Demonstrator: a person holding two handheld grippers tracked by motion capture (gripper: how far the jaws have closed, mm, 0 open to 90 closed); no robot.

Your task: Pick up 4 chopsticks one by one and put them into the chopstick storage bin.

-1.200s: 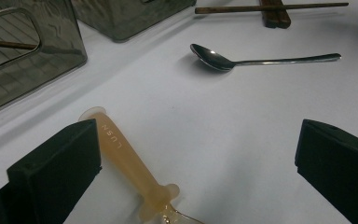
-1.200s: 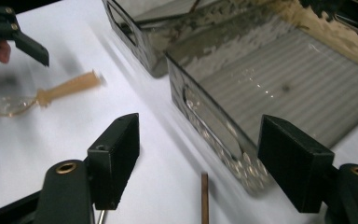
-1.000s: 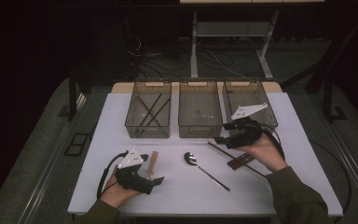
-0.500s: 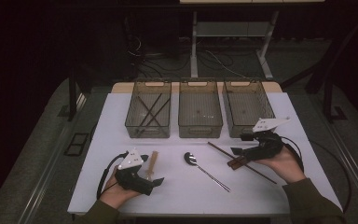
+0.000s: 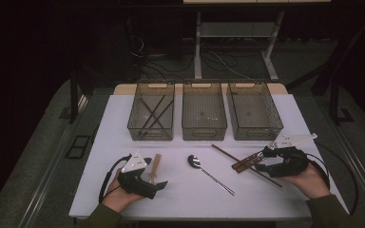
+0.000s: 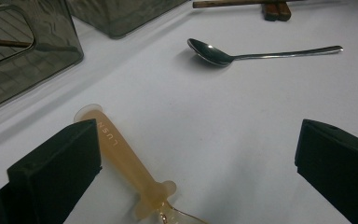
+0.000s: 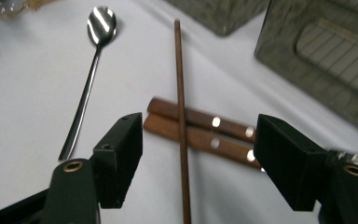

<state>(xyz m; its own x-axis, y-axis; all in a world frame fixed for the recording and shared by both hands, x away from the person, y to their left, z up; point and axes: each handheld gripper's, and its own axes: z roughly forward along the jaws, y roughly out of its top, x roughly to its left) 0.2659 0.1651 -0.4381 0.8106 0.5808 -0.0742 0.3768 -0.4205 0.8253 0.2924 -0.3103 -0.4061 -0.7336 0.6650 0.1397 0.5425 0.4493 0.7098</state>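
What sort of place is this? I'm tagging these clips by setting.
Probably a lab or studio bench set up for recording cutlery sorting, not a home kitchen. A white table stands in a dark room, three identical clear bins sit in a row, and loose cables lie on the floor behind.

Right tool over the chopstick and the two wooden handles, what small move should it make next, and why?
Probably lower the right tool straight down and close on the chopstick. Its jaws stand open to either side of the stick, which lies across the two wooden-handled utensils on the table, so it is topmost.
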